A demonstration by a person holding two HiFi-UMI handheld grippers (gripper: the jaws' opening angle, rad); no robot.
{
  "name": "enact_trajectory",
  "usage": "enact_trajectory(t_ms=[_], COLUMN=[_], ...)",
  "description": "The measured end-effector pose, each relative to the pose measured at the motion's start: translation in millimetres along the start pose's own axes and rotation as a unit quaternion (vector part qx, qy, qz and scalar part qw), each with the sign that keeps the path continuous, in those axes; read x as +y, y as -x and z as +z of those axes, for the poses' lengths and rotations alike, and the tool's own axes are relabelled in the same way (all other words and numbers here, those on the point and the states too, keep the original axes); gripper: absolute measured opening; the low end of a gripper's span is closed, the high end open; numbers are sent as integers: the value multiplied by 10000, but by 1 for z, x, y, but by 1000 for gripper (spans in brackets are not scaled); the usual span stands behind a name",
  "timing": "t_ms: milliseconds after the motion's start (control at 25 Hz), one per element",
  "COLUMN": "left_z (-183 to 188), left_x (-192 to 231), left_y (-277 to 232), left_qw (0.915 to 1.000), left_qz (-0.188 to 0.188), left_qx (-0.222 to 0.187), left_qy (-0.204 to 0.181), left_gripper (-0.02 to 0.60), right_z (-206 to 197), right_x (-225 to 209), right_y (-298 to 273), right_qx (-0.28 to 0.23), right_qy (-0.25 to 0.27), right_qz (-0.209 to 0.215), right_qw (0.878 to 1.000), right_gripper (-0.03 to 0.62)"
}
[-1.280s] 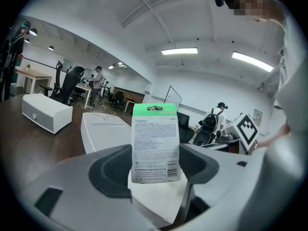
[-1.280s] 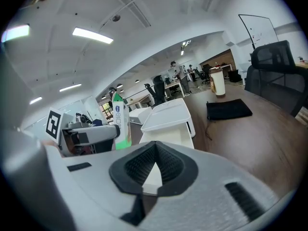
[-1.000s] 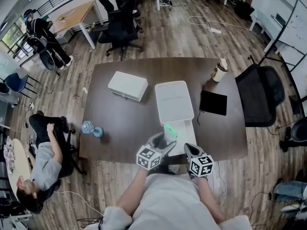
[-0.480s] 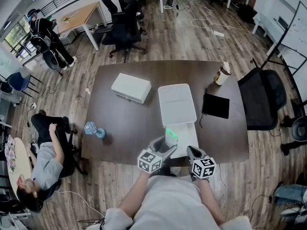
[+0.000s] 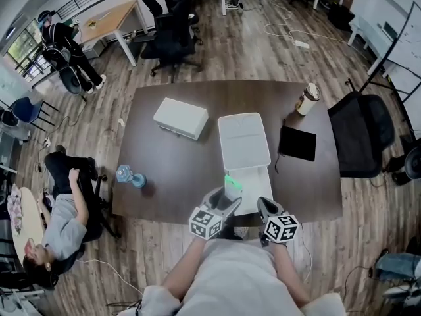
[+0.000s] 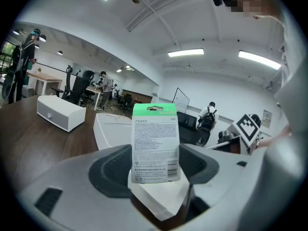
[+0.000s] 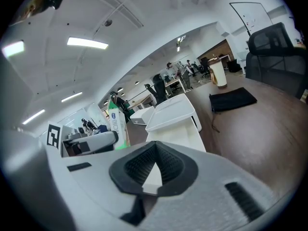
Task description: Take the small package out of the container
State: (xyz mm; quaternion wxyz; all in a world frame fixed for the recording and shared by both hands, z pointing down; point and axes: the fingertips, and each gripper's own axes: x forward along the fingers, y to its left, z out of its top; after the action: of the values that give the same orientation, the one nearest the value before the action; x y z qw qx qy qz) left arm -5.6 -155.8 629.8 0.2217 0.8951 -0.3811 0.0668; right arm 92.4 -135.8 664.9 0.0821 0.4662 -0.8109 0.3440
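Observation:
The small package [image 6: 155,143], a flat white card with a green top, stands upright between the jaws of my left gripper [image 6: 156,177], which is shut on its lower edge. In the head view the package [image 5: 231,182] hangs over the near left corner of the open white container [image 5: 258,193], whose lid [image 5: 243,140] lies back across the table. My right gripper [image 5: 266,210] is at the container's near right corner. Its jaws [image 7: 153,170] are shut with nothing between them. The right gripper view also shows the package [image 7: 117,124] to its left.
On the brown table are a white box [image 5: 177,118] at far left, a black tablet [image 5: 297,143] right of the lid, a coffee cup [image 5: 306,99] at the far right corner and a water bottle [image 5: 129,177] near the left edge. A black chair [image 5: 360,133] stands on the right.
The left gripper has tipped very slightly with the package in it. The right gripper has stayed where it was, still shut.

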Motion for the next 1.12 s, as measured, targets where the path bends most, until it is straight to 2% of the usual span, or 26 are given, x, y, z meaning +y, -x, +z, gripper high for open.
enact_trajectory(t_ms=[320, 1120], left_z=[-5, -20], left_x=[0, -6], left_y=[-2, -7], left_qw=[10000, 9989], left_qz=[67, 61], left_qx=[41, 372], left_qy=[-32, -271], left_gripper=[295, 295], right_z=[-6, -2], right_x=[6, -3], right_y=[-2, -5], right_qx=[115, 177], right_qy=[-13, 150], right_qz=[186, 66], right_qw=[9998, 9997], right_gripper=[-2, -2])
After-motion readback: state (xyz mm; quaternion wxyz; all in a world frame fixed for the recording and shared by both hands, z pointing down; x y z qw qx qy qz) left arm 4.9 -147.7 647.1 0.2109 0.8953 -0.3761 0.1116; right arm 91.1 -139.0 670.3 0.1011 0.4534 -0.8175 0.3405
